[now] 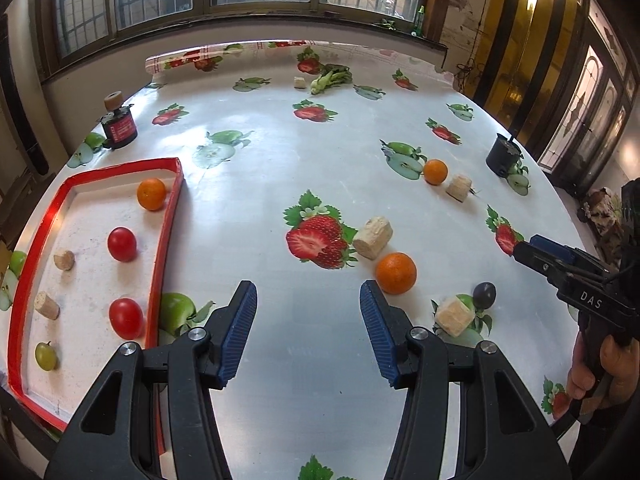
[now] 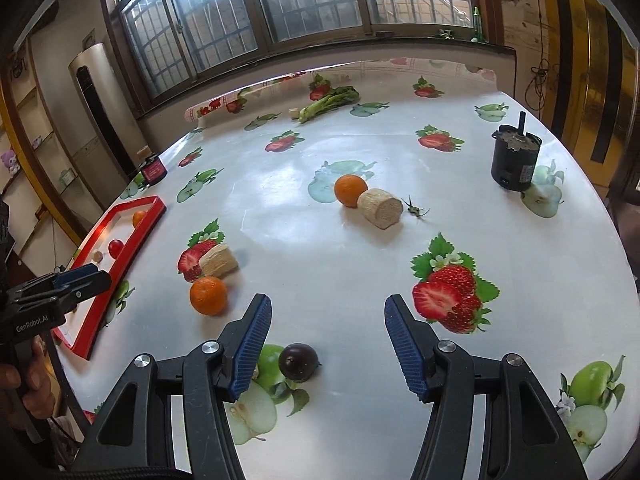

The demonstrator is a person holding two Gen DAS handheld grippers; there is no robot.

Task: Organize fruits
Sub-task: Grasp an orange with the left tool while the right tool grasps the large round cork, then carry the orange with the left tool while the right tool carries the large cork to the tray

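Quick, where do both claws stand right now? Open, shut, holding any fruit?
Left claw: open, holding nothing; bare table between its pads.
Right claw: open, holding nothing; the dark plum lies between its fingers, untouched.

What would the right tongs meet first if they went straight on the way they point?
Probably bare tablecloth. The dark plum sits just inside the left finger; they may graze it, depth is unclear.

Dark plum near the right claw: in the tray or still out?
Out. The dark plum lies on the tablecloth, far from the red tray.
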